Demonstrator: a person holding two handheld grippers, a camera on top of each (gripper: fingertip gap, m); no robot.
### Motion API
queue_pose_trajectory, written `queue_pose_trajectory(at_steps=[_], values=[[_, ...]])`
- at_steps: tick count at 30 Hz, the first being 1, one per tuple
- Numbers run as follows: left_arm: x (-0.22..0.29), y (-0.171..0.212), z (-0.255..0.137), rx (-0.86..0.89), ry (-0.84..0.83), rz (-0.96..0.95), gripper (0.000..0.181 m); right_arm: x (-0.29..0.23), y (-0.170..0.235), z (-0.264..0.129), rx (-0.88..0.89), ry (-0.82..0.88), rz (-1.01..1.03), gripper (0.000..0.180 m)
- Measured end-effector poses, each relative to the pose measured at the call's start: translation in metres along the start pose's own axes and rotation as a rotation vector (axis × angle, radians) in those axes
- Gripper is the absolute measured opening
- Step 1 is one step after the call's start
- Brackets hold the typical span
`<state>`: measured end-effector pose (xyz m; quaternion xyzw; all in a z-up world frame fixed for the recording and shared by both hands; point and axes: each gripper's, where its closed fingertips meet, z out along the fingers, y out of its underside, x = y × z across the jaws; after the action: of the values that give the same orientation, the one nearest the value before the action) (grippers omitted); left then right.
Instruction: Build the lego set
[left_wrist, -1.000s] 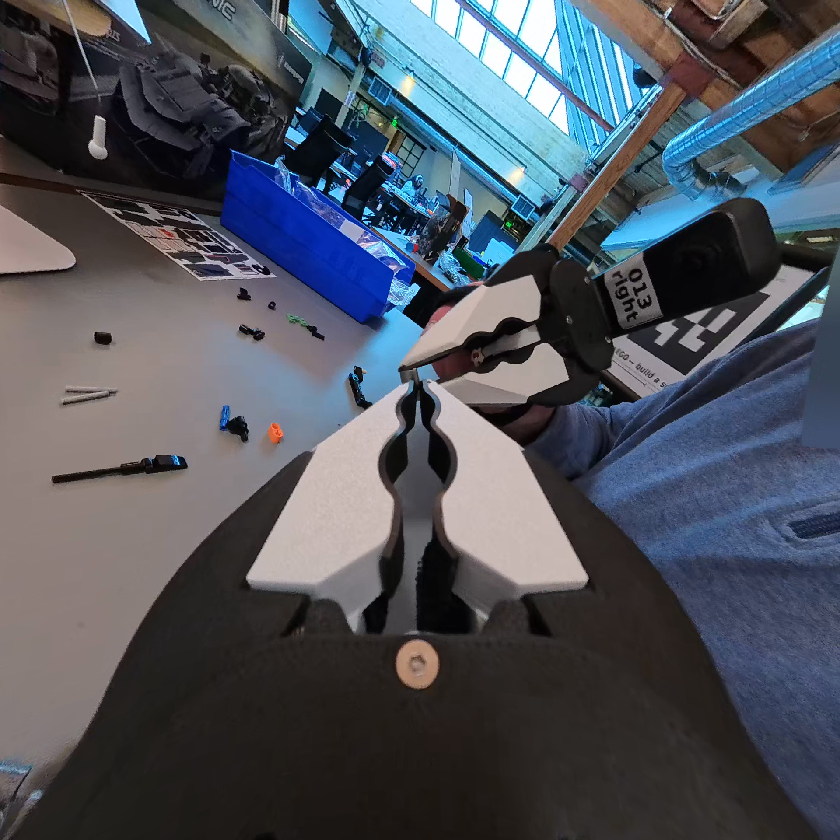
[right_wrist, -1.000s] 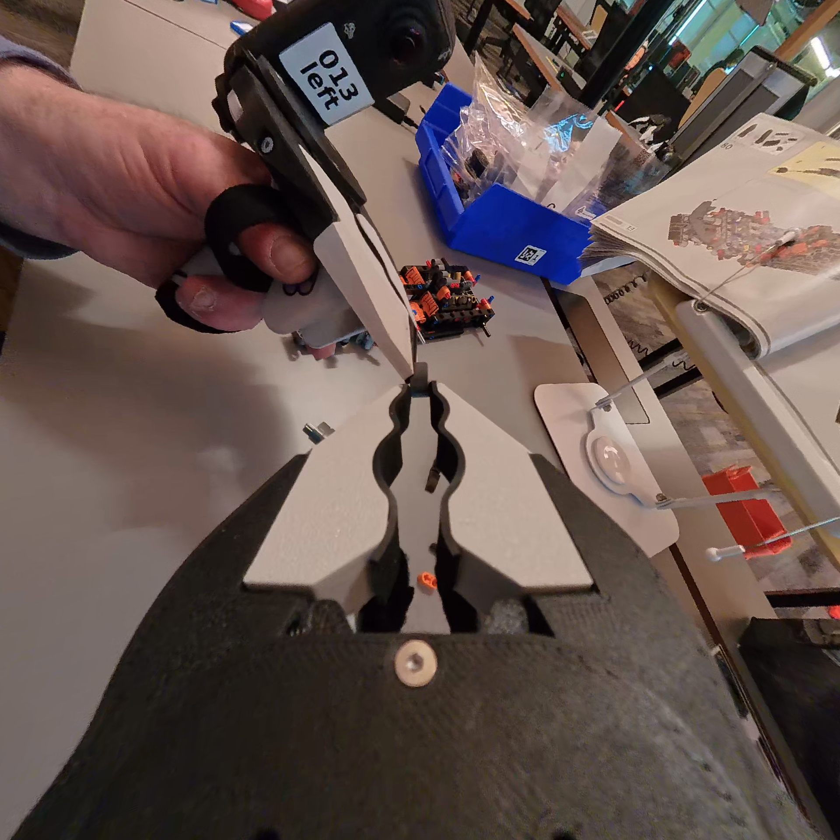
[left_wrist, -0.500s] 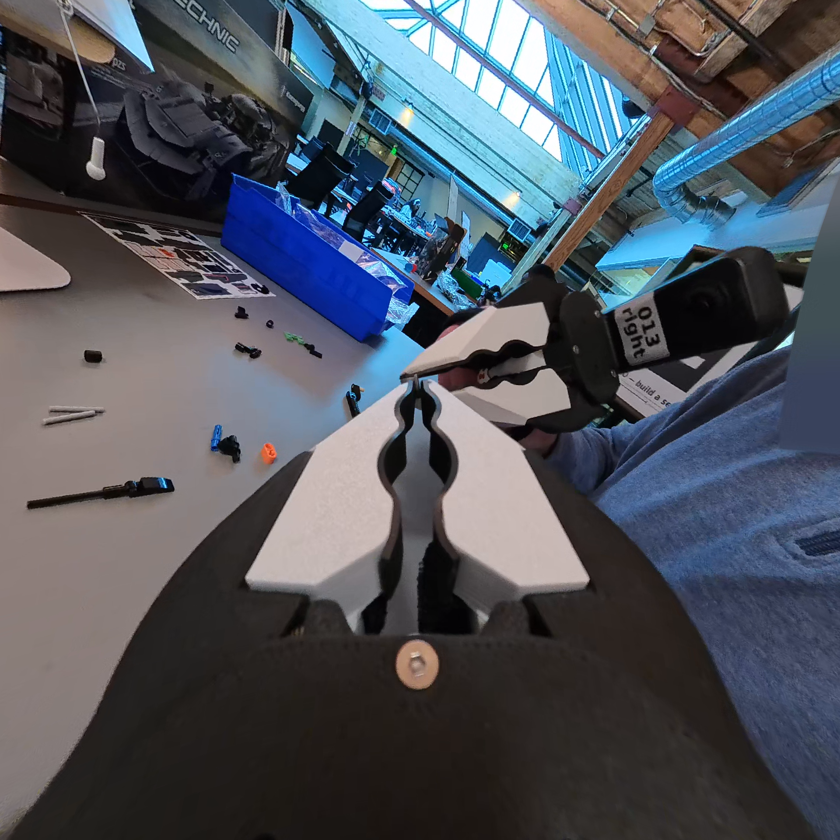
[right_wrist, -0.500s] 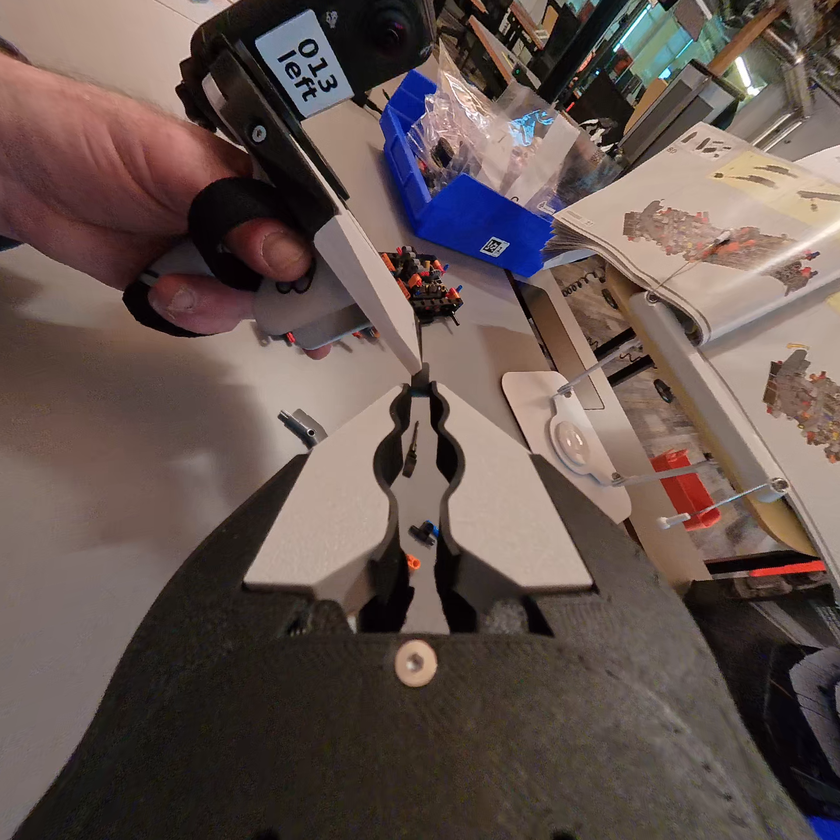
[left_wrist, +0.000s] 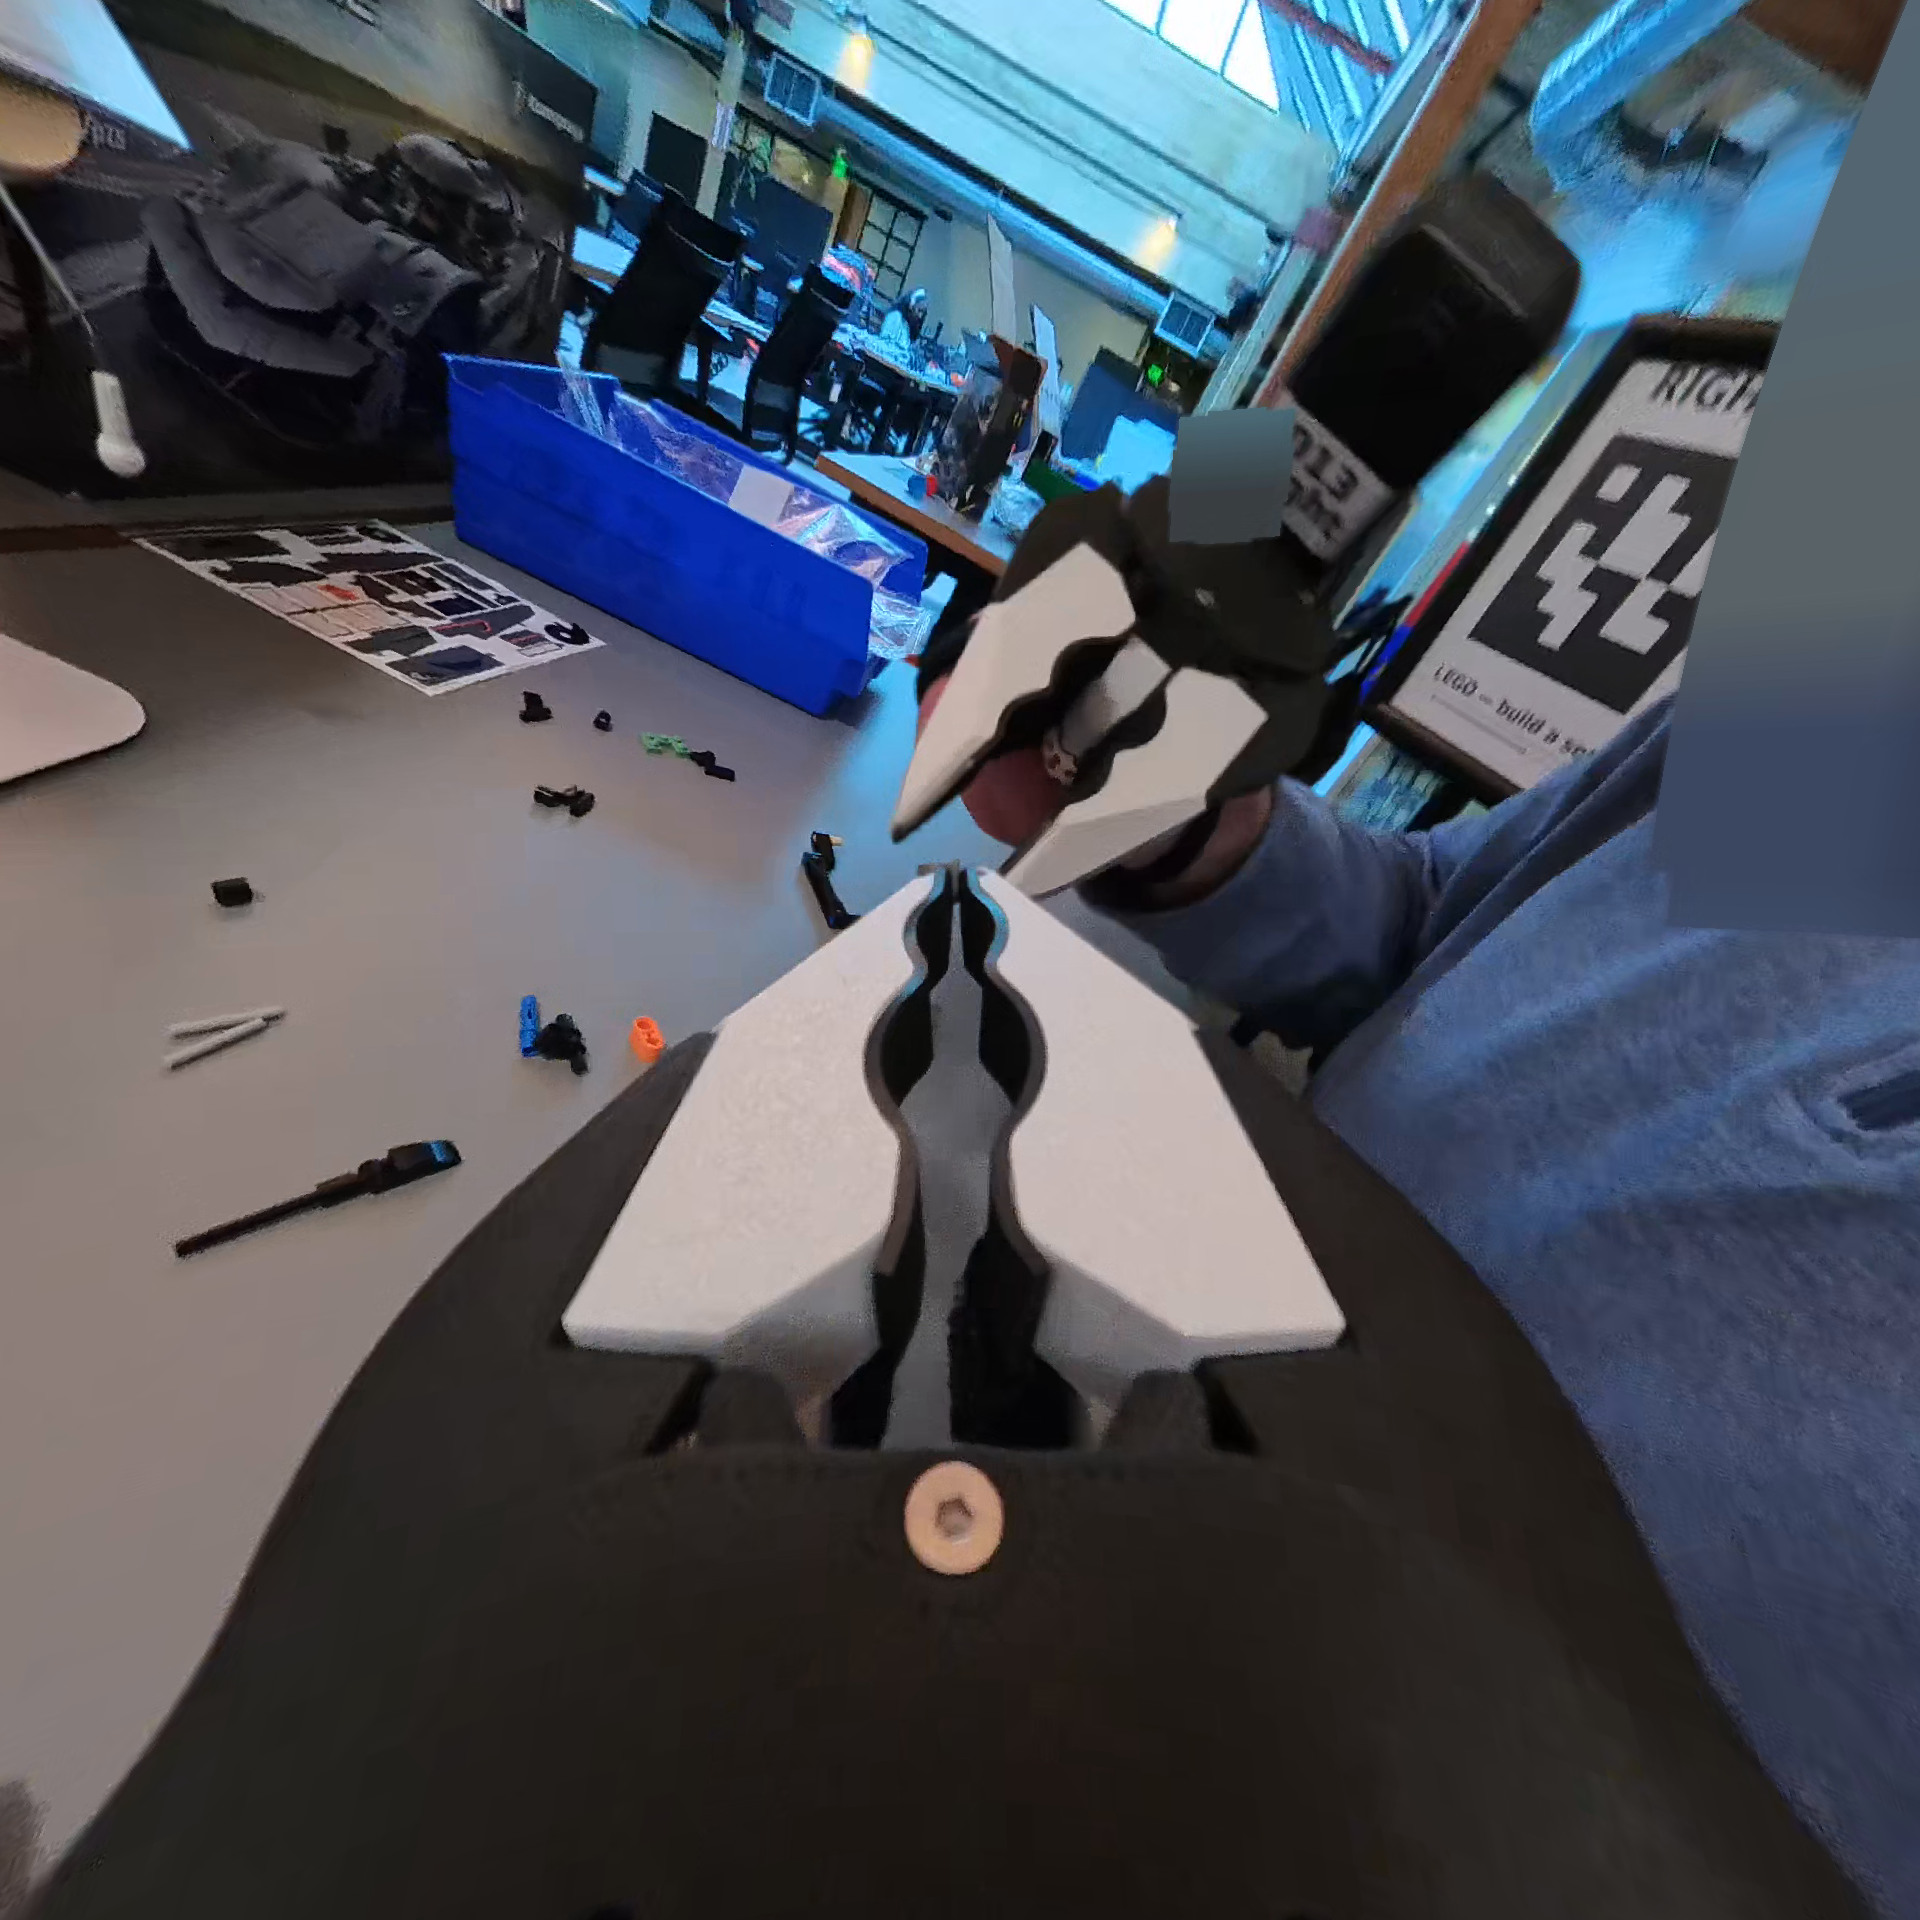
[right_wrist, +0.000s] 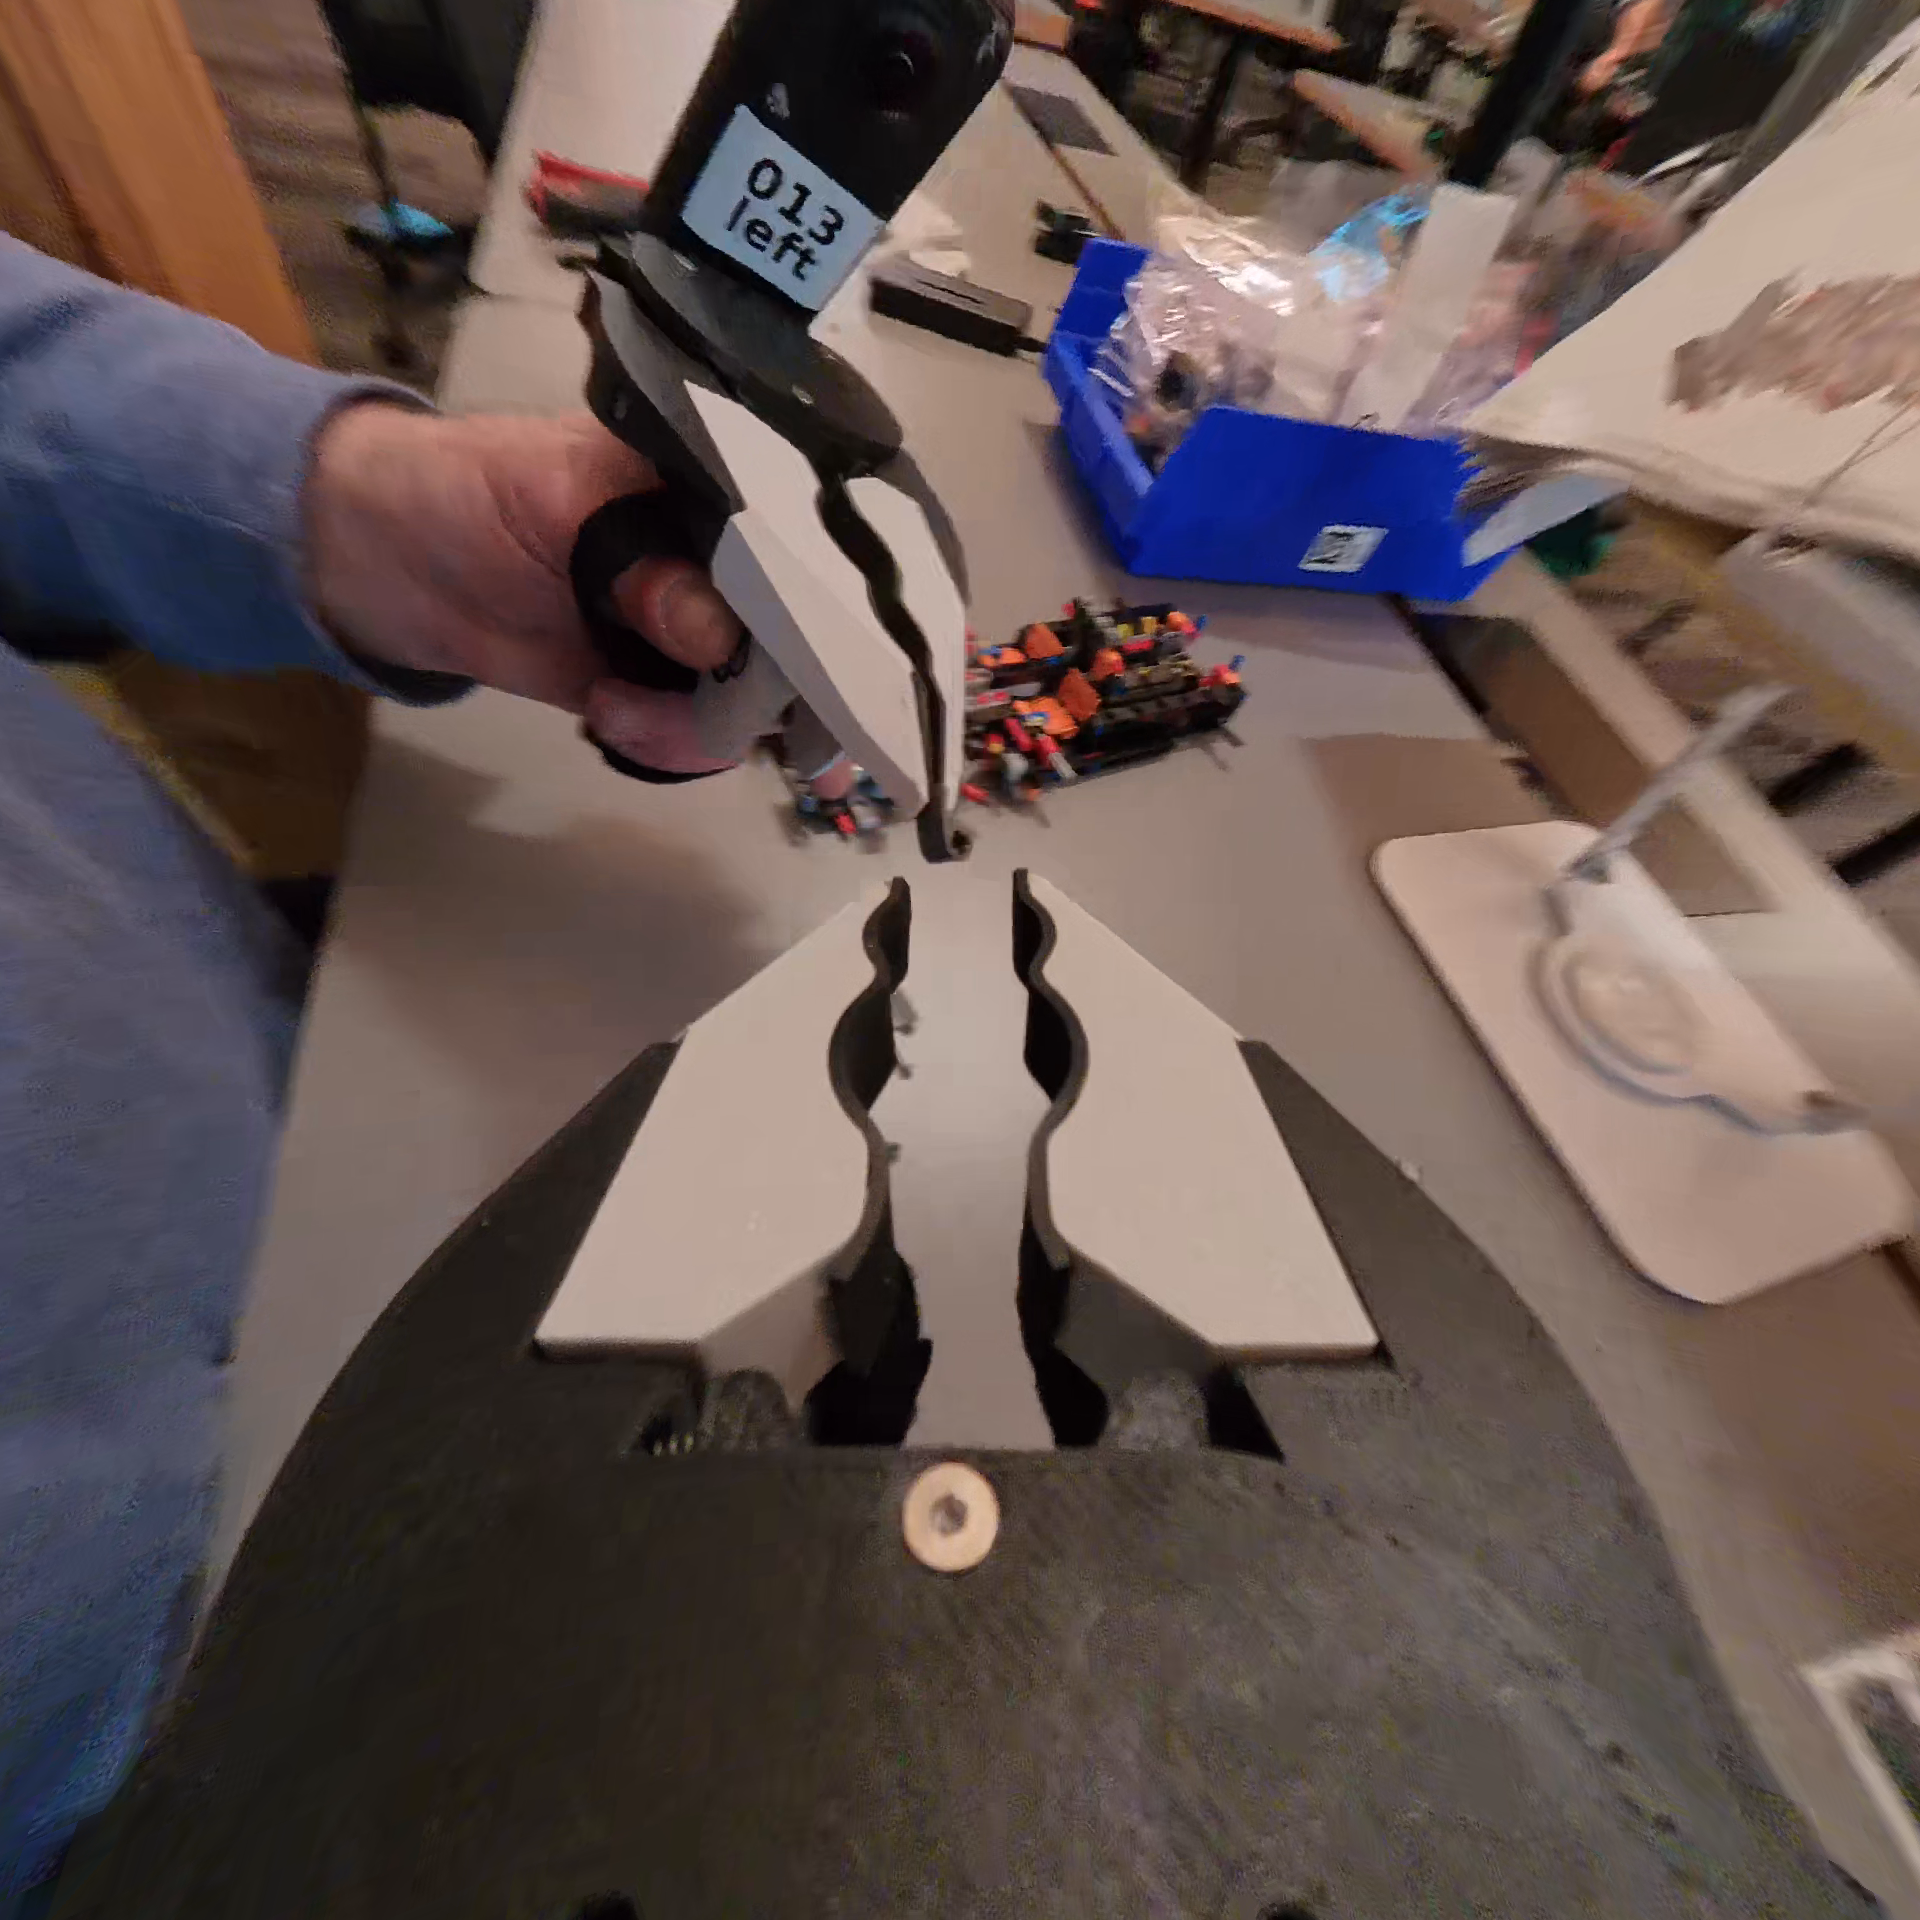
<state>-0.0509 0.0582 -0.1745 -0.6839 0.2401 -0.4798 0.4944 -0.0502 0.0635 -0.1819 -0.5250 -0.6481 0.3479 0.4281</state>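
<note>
Two grippers are seen at frame centre: the left gripper (right_wrist: 940, 831) is closed on a small dark piece (right_wrist: 943, 840), the right gripper (right_wrist: 956, 894) is held open. The model (right_wrist: 1101, 691) is lying behind, at centre.

A small dark lego piece (right_wrist: 943, 837) is held pinched in the air. A partly built black and orange lego model (right_wrist: 1101, 691) lies on the table (right_wrist: 1195, 883) beyond.
</note>
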Motion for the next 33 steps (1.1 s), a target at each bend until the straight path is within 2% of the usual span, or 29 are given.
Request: queue_pose_trajectory(at_steps=[2,7,17,19,21,26,29,33], values=[[0.004,0.0,0.001,-0.038,0.016,0.044,0.0,-0.006,0.001,-0.001,0.002,-0.11,0.06,0.013],[0.009,0.008,0.006,-0.166,0.026,0.157,0.0,-0.009,0.001,-0.001,0.009,-0.218,0.094,0.01],[0.008,0.018,0.011,-0.296,0.043,0.208,0.0,-0.016,0.011,0.001,-0.039,-0.307,0.074,0.005],[0.004,0.018,0.01,-0.306,-0.003,0.213,0.002,-0.013,0.012,0.001,-0.025,-0.306,0.114,0.005],[-0.01,0.027,0.002,-0.364,-0.106,0.247,0.015,-0.01,0.016,0.0,-0.017,-0.296,0.148,0.004],[-0.047,0.081,-0.024,-0.629,-0.371,0.332,0.026,-0.01,0.034,0.0,0.021,-0.309,0.263,0.005],[-0.067,0.108,-0.033,-0.766,-0.472,0.362,0.032,-0.013,0.041,0.003,0.035,-0.327,0.307,0.005],[-0.079,0.127,-0.034,-0.844,-0.513,0.346,0.033,-0.015,0.048,0.006,0.033,-0.326,0.332,0.005]])
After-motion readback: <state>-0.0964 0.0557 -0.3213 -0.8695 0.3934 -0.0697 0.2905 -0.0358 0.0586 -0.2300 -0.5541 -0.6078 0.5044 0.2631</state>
